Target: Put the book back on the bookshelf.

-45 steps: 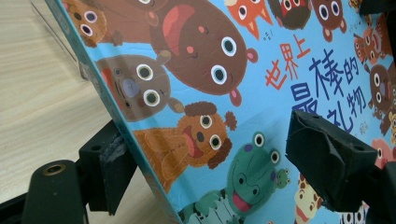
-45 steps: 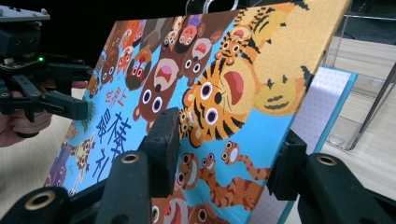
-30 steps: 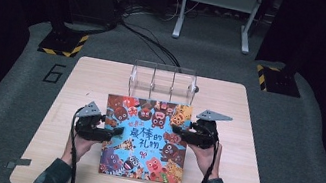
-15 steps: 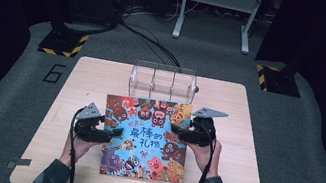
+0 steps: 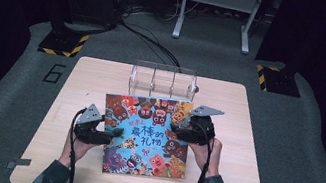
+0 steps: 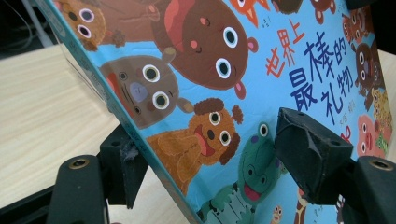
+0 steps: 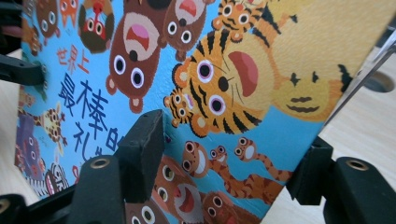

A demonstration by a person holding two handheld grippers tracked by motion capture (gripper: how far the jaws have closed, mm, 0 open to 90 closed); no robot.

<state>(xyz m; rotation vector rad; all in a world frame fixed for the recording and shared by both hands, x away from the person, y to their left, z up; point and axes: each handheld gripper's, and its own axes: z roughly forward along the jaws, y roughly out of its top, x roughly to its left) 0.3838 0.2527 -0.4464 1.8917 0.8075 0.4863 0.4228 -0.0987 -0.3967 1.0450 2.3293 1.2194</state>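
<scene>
A colourful picture book (image 5: 146,134) with cartoon animals on a blue cover lies on the wooden table (image 5: 248,116), its far edge at a clear rack (image 5: 163,79). My left gripper (image 5: 113,133) is at the book's left edge. In the left gripper view the book (image 6: 210,70) slants between the jaws of my left gripper (image 6: 205,154), one pad under the edge and one on the cover. My right gripper (image 5: 176,134) is at the right edge. Its jaws have just been opening. In the right gripper view my right gripper (image 7: 229,158) stands off the book (image 7: 224,70) on both sides.
The clear rack with upright dividers stands at the table's back middle. Bare wood lies left and right of the book. Dark stands with yellow-black striped bases and cables sit on the grey floor beyond the table.
The right gripper's jaws have spread apart at the book's right edge. Both hands and the book have hardly shifted.
</scene>
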